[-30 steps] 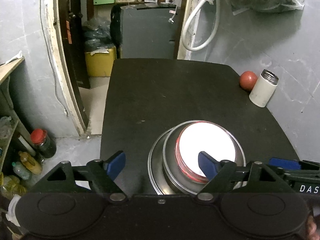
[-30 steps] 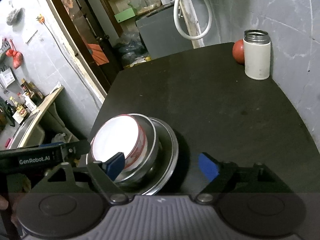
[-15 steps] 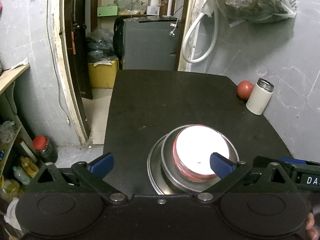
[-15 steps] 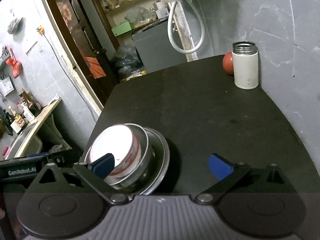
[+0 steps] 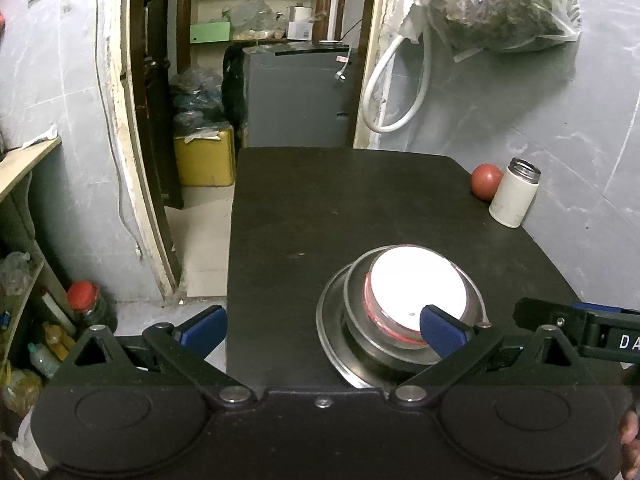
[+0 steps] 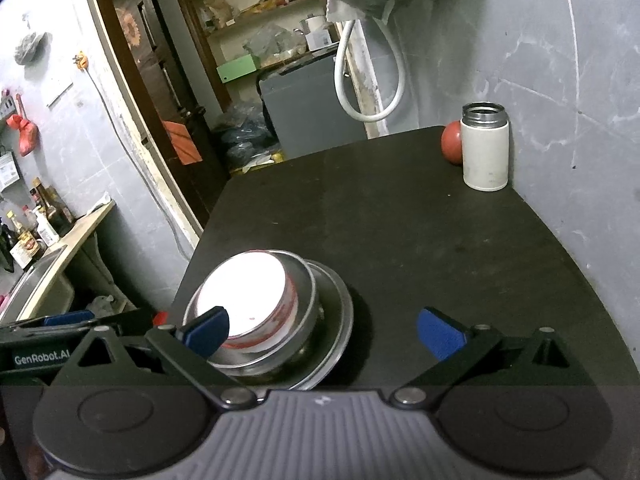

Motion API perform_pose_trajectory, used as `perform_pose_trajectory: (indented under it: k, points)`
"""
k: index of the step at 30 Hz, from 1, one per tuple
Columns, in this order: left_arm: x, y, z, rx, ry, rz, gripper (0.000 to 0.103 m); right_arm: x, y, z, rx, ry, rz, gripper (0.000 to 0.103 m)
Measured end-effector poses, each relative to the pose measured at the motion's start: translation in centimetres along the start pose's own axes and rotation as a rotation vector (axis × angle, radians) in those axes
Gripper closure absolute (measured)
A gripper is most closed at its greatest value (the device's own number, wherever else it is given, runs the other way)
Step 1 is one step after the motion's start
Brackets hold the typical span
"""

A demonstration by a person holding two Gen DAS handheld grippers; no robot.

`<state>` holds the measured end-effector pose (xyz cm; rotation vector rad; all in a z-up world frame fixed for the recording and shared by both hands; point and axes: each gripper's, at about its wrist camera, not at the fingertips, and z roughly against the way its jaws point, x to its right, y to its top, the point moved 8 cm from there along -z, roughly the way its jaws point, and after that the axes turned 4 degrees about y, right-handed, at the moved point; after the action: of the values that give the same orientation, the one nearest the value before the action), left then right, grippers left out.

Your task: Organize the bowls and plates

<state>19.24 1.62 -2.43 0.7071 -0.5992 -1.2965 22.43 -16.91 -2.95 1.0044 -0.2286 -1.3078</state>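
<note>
Both sets of fingers wide open, empty: left gripper [image 5: 322,330], right gripper [image 6: 324,330]. White bowl [image 5: 416,290] nested in steel bowl [image 6: 308,304] on steel plate [image 5: 332,340], tabletop [image 6: 400,220], between them, just ahead.

Both wrist cams are looking forward and down over the black table [image 5: 340,208] from its near edge, sharing the stacked steel bowls [image 5: 400,320] [image 6: 272,320].
</note>
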Motion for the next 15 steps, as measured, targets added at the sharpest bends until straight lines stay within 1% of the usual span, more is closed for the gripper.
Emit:
perform_pose_trajectory:
  k: [7, 15]
  points:
    - [-1.7, -0.6, 1.6, 0.011, -0.035, -0.021, 0.001, -2.1, -1.1, 1.4, 0.021, -0.035, -0.015, 0.000]
    - [-3.1, -1.4, 4.2, 0.048, -0.071, -0.048, 0.001, -4.0, -2.2, 3.9, 0.073, -0.068, -0.022, 0.000]
